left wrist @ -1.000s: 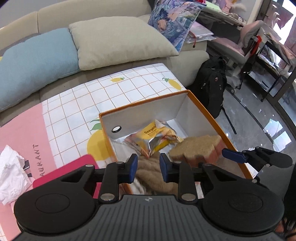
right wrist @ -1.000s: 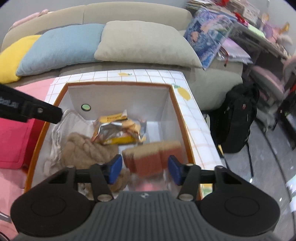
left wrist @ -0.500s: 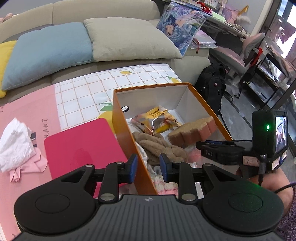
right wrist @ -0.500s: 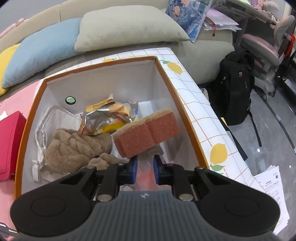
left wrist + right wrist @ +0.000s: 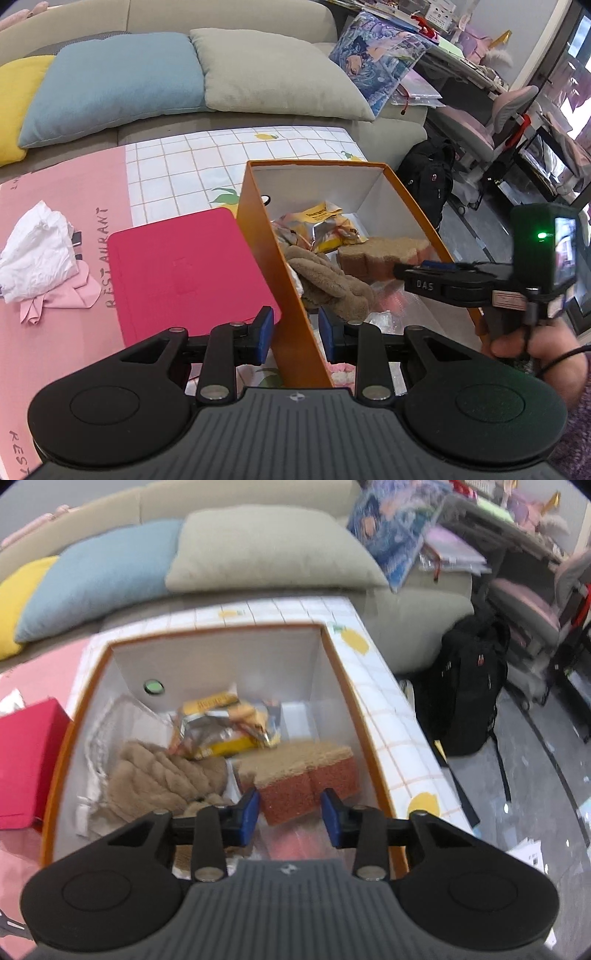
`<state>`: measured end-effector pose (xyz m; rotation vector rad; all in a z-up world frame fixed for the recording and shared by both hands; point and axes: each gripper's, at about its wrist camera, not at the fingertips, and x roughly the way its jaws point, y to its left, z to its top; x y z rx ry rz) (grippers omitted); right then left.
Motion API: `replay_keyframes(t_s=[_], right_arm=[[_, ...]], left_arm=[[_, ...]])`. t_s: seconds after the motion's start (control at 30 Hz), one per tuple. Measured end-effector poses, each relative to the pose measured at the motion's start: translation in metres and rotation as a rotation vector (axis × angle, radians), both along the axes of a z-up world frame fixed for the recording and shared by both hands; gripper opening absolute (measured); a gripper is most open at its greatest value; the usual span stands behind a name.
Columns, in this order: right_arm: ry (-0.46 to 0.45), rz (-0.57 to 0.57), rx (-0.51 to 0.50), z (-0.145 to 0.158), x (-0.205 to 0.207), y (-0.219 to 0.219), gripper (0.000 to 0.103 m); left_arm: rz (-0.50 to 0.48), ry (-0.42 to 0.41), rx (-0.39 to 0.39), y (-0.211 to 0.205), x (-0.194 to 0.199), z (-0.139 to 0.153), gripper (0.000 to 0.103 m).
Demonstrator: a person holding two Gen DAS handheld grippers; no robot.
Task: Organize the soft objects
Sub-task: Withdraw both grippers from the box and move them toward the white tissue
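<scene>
Sofa cushions [image 5: 110, 81] across the top, orange box [image 5: 269, 258] mid-frame, bare floor [image 5: 535, 775] right, my left gripper [image 5: 295, 328] partly open astride the box wall, my right gripper [image 5: 288, 812] opening, sponge [image 5: 306, 775] just beyond my tips, untouched, inside box.

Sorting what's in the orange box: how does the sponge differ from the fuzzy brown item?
The sponge is a firm block, tan on top with red sides; the fuzzy brown item is one beige colour and crumpled. The sponge lies toward the box's right wall, the fuzzy item toward its left. Both lie inside the box.
</scene>
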<state>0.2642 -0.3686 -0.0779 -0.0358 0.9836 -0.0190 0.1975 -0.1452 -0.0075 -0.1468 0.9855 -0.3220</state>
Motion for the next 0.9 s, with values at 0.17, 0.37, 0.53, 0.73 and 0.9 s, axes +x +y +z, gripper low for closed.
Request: replay_keyframes(t_s=[0.17, 0.37, 0.53, 0.73, 0.9], right_arm=[[0.028, -0.014, 0.019, -0.012, 0.007, -0.001, 0.033], [0.108, -0.009, 0.003, -0.032, 0.023, -0.001, 0.033], [0.121, 0.007, -0.032, -0.033, 0.024, 0.003, 0.037], [0.054, 0.019, -0.057, -0.005, 0.007, 0.011, 0.052], [-0.051, 0.041, -0.003, 0.032, -0.021, 0.030, 0.061]], left_arm=[[0.028, 0.019, -0.015, 0.008, -0.001, -0.002, 0.033], [0.040, 0.021, -0.034, 0.014, -0.003, -0.001, 0.033], [0.056, 0.019, -0.041, 0.022, -0.006, 0.001, 0.033], [0.073, -0.001, -0.047, 0.036, -0.011, 0.005, 0.034], [0.078, -0.061, -0.041, 0.054, -0.022, 0.010, 0.038]])
